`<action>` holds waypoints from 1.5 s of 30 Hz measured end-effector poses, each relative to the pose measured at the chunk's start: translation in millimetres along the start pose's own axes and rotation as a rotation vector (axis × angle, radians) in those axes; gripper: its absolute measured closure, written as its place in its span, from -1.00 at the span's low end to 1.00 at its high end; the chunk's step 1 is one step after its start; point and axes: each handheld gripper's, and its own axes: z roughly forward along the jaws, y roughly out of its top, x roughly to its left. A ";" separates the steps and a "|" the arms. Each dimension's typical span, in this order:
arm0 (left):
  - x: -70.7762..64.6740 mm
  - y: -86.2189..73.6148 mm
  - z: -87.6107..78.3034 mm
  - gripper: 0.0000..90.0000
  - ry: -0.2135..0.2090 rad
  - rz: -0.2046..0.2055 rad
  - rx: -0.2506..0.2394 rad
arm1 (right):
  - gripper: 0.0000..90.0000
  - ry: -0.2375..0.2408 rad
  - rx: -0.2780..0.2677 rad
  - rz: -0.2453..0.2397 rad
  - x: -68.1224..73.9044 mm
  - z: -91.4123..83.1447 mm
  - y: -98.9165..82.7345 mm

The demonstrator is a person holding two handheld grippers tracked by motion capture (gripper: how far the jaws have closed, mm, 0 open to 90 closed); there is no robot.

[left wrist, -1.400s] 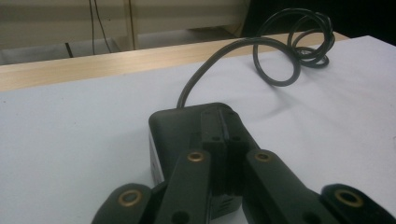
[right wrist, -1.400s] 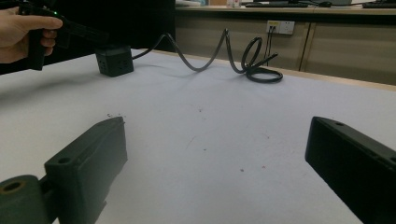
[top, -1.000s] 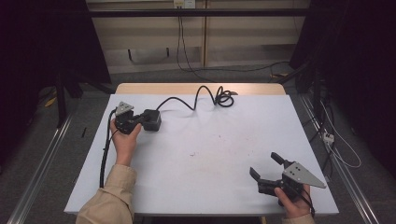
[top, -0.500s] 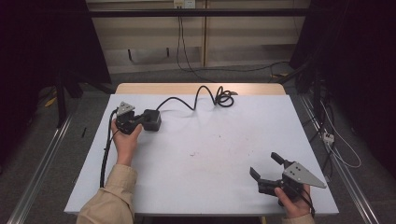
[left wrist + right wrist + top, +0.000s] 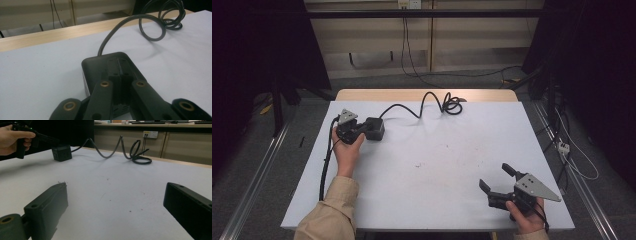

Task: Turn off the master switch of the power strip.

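Spanning the high view, one white table (image 5: 427,165) carries one black box (image 5: 374,128) far-left, its cable (image 5: 432,102) coiling back. Left gripper (image 5: 119,82) rests clenched atop it; right gripper (image 5: 497,179) gapes released, near-right.

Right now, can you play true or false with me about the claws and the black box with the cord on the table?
1. The left claw is shut. True.
2. The right claw is shut too. False: its jaws stand wide apart, with nothing between them.
3. The black box sits in the middle of the table. False: it is near the far left, right at the left claw.
4. The cord runs from the box to loops near the far edge. True.
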 end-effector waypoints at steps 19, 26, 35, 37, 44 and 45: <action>-2.1 1.5 0.4 1.00 0.012 0.018 0.010 | -0.89 -0.001 -0.001 0.000 -0.2 -0.5 0.0; -2.5 1.6 0.3 1.00 0.014 0.019 0.013 | -0.89 -0.001 -0.003 0.001 0.2 -0.6 0.4; -4.8 2.4 0.7 1.00 0.030 0.032 0.017 | -0.89 -0.001 -0.005 0.002 -0.1 -1.0 0.5; -4.8 2.3 0.7 1.00 0.030 0.031 0.016 | -0.89 -0.001 -0.006 0.002 -0.1 -1.0 0.6; -4.5 2.0 0.6 1.00 0.029 0.022 0.016 | -0.89 -0.002 -0.007 0.002 -0.6 -1.0 0.6; -5.0 2.5 0.7 1.00 0.033 0.026 0.018 | -0.89 -0.001 -0.007 0.002 -0.6 -1.0 0.7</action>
